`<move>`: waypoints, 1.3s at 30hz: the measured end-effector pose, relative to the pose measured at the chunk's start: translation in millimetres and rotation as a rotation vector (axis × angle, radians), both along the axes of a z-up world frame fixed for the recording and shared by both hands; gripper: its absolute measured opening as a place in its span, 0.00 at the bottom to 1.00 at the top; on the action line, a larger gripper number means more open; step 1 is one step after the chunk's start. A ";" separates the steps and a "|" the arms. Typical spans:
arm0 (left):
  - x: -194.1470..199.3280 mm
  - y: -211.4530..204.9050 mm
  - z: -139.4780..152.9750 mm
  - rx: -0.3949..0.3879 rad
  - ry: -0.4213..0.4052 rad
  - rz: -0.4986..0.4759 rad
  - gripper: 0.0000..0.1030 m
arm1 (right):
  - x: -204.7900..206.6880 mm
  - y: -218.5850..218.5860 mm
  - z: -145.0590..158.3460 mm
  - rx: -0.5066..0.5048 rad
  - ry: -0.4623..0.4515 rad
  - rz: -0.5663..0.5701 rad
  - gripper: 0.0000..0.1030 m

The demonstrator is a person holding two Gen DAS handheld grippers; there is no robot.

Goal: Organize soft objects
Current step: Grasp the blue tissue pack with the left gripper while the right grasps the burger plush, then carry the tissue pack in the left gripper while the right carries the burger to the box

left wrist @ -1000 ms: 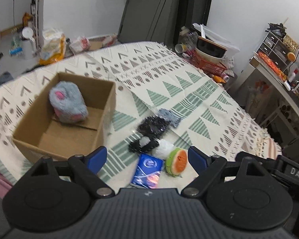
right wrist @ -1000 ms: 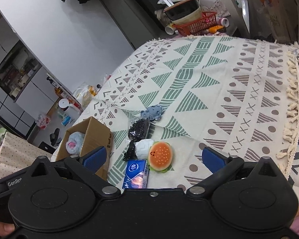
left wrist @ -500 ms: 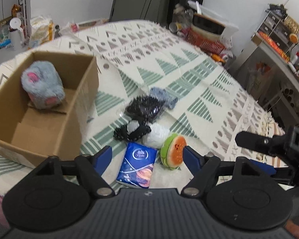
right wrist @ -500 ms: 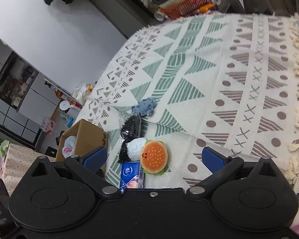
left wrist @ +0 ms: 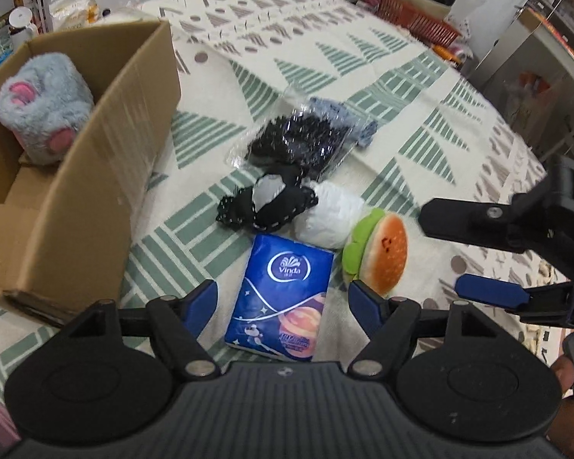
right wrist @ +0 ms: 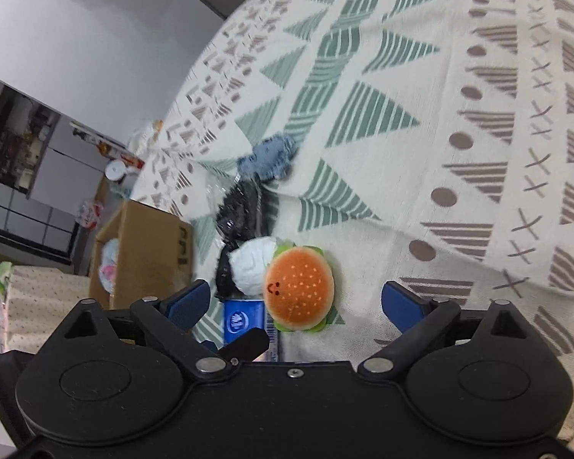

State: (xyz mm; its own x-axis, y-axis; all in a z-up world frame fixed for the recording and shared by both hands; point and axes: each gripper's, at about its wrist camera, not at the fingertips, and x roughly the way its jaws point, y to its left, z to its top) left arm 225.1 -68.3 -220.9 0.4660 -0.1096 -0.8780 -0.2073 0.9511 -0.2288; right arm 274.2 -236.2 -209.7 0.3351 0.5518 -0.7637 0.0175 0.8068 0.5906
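Note:
A blue Vinda tissue pack [left wrist: 283, 293] lies between the open fingers of my left gripper [left wrist: 283, 300]. Right of it rests a plush hamburger [left wrist: 379, 252], which in the right wrist view [right wrist: 299, 291] sits between the open fingers of my right gripper [right wrist: 295, 302]. Behind them lie a white soft ball [left wrist: 331, 214], a black fabric piece [left wrist: 266, 204], a clear bag of black material [left wrist: 302, 139] and a blue-grey cloth [right wrist: 268, 157]. A cardboard box [left wrist: 92, 176] at the left holds a grey plush [left wrist: 42, 111]. The right gripper's fingers [left wrist: 490, 294] show at the right of the left wrist view.
A patterned cloth [right wrist: 459, 122] covers the surface, with bare room to the right of the pile. A red basket [left wrist: 417, 23] and a pot stand at the far edge. Shelves and clutter [left wrist: 555, 19] stand beyond at the right.
Both grippers have moved down and closer to the pile. The tissue pack now lies between the left fingers and the hamburger between the right fingers.

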 end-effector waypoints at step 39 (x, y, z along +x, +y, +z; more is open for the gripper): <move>-44.2 20.8 68.5 -0.019 -0.145 0.007 0.51 | -15.0 5.5 27.2 -0.016 -0.183 0.033 0.27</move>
